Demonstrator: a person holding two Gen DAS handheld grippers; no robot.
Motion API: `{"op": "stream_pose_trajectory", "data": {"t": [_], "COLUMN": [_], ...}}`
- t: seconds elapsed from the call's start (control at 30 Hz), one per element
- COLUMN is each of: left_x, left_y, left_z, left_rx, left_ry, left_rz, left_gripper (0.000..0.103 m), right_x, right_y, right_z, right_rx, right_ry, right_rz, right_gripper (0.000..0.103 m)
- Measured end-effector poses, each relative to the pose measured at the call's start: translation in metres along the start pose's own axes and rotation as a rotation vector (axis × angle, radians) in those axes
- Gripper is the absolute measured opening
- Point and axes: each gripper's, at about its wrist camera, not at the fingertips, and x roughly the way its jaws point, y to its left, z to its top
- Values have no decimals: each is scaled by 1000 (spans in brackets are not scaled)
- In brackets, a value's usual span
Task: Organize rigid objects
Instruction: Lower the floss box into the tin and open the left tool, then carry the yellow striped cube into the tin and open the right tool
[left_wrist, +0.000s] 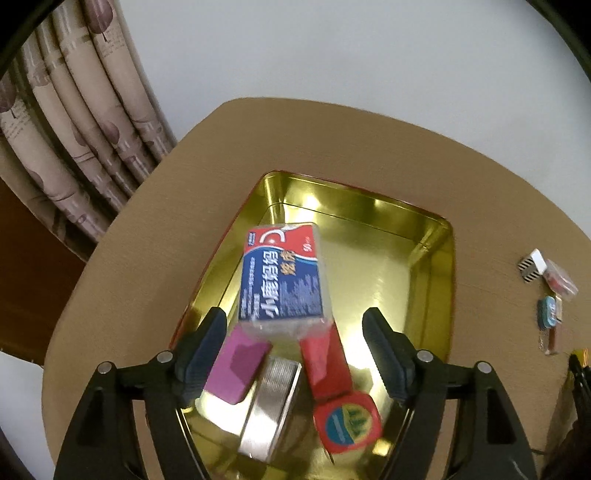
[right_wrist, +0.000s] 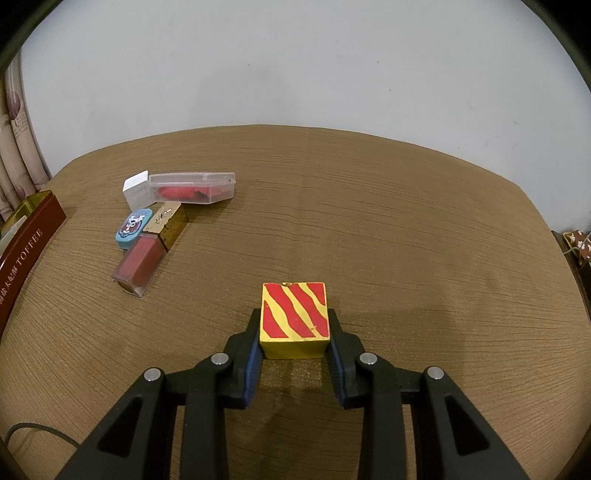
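Note:
In the left wrist view a gold tin tray lies on the tan table. My left gripper hangs over it, open, its pads touching nothing. Between and just beyond the fingers a blue and red box in clear plastic looks blurred and rests tilted on a purple block and a long red box. A silver round tin leans between those two. In the right wrist view my right gripper is shut on a yellow block with red stripes, low over the table.
Small items cluster left of the right gripper: a white cube, a clear case with something red inside, a blue tin and a gold-capped red bottle. The tray's dark red side shows at far left. A curtain hangs behind.

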Motion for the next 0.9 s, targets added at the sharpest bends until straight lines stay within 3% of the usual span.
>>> {"op": "stream_pose_trajectory", "data": {"t": [0.47,0.67,0.9], "left_x": [-42,-48,-45], "left_y": [-1,18,64], "left_z": [-46,-62,-68], "left_rx": [24,-47,-152], "left_ry": [-137,-138,-148], "left_rz": [72,62,168], "left_gripper": [79,81,85], "right_x": [0,-1,0], "right_y": [1,-2,2], "right_z": [1,0,0], "right_rx": [-6,-12,-30], "right_ry": [-1,-1,-1], "right_rz": [-4,-12,-34], "right_gripper": [32,32,30]}}
